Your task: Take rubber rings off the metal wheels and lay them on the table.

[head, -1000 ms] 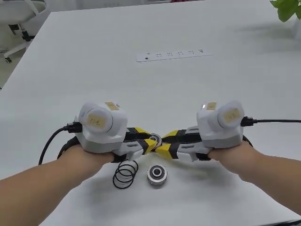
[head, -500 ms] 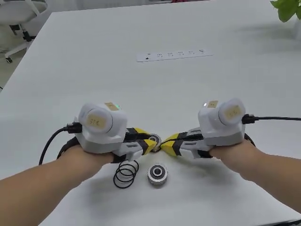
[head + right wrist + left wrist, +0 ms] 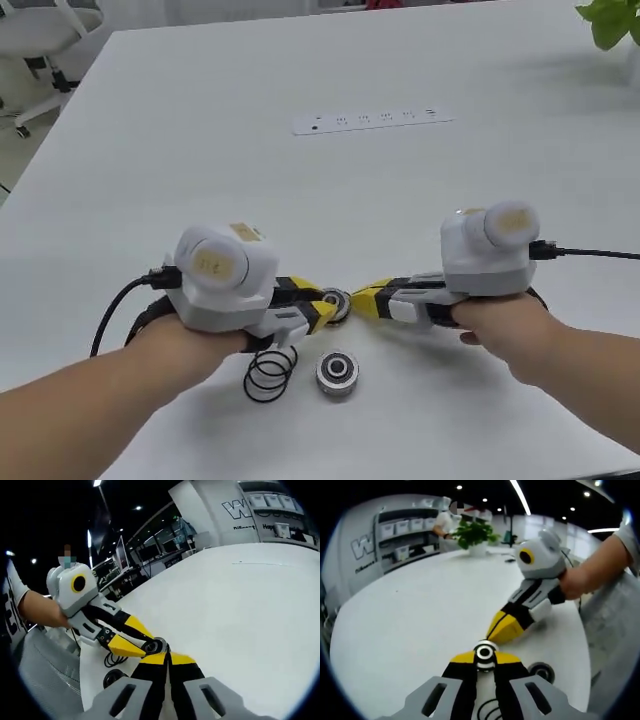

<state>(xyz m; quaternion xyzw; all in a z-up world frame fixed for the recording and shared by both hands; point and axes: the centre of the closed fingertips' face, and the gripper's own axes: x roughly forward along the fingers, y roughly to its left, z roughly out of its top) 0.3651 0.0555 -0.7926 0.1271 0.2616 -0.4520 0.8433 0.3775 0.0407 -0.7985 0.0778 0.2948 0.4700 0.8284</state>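
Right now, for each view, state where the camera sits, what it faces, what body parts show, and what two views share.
Head view: headset, looking down at the table; both forearms show.
Left gripper view: on the left hand-held gripper, looking along jaws shut on a metal wheel; right hand shows.
Right gripper view: on the right hand-held gripper, facing the left one; left hand shows.
Shared: both gripper views show that wheel.

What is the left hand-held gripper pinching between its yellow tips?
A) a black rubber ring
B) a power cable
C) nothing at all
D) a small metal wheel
D: the left hand-held gripper is shut on a small metal wheel, seen in its own view.
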